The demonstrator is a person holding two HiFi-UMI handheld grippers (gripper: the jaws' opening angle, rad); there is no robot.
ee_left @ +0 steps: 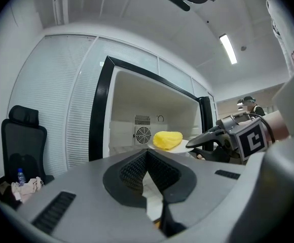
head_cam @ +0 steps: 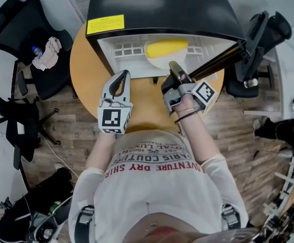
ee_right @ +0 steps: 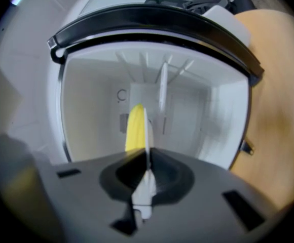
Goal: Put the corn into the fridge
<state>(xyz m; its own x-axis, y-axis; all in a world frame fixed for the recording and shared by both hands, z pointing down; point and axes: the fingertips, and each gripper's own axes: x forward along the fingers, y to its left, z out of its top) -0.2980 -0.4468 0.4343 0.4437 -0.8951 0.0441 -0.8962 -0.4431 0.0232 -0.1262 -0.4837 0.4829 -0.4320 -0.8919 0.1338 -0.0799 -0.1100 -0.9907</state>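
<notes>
In the head view, the yellow corn [head_cam: 166,48] lies on a white plate [head_cam: 157,63] inside the open fridge [head_cam: 137,14], at the top middle of the picture. Only the right gripper view shows the right gripper [ee_right: 147,158] clamped on the plate's thin edge. Only the left gripper view shows the left gripper [ee_left: 147,153] with its jaws pressed together and nothing in them.

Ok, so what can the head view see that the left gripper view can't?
Only the head view shows the yellow sticker on top of the fridge, and the wooden floor. Only the left gripper view shows the round fan at the fridge's back and the ceiling light. Both show the corn on its white plate, held by the right gripper at the open fridge.
</notes>
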